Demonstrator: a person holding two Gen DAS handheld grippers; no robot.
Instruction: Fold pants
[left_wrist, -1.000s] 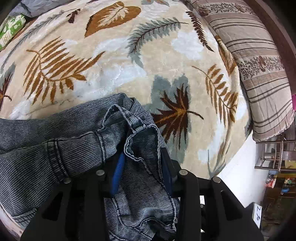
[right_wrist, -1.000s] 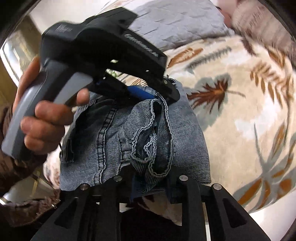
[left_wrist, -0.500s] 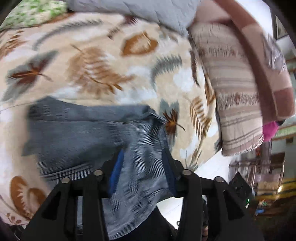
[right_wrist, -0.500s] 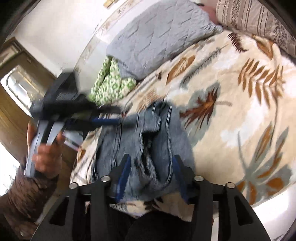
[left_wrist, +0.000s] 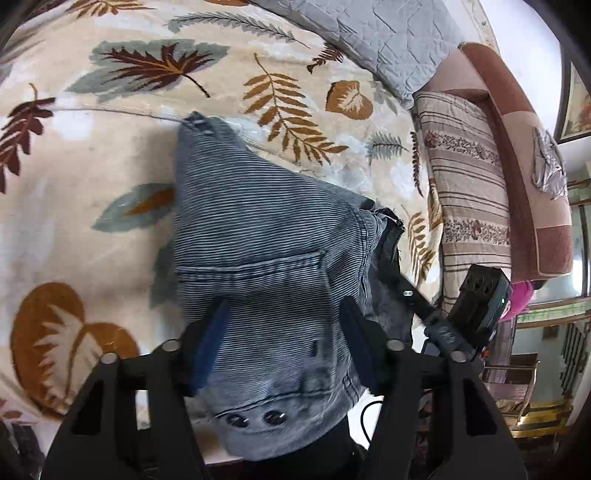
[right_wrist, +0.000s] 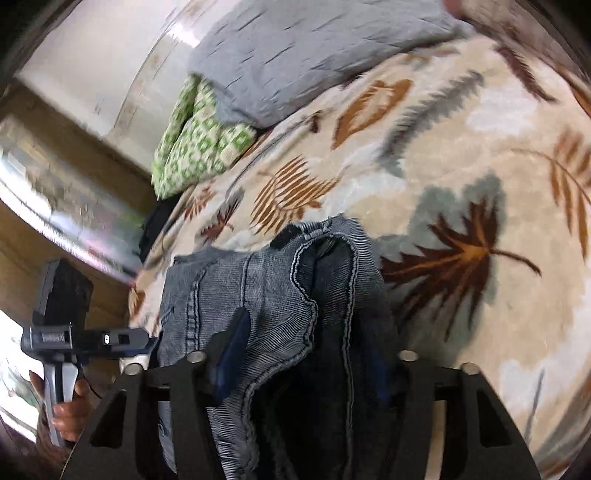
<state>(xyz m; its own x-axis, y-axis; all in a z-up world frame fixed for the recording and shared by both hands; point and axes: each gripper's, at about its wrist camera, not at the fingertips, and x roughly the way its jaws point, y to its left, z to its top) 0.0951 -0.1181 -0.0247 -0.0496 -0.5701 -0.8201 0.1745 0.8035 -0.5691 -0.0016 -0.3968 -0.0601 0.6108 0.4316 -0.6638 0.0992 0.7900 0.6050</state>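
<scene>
Grey-blue striped denim pants lie bunched on the leaf-patterned blanket at the bed's near edge. In the left wrist view my left gripper has its blue-padded fingers spread, with the waistband and its two metal buttons draped between them. The right gripper's body shows at the pants' right side. In the right wrist view my right gripper is spread wide too, with hemmed denim lying between the fingers. The left gripper and the hand holding it show at far left.
The beige blanket with brown and grey leaves covers the bed. A grey quilt, a green patterned pillow and a striped pillow lie at the far side. A brown headboard and furniture stand at right.
Both grippers, shut on the denim a second ago, have opened and pulled back toward the bed's edge. The pants have dropped onto the blanket. The two grippers have moved apart.
</scene>
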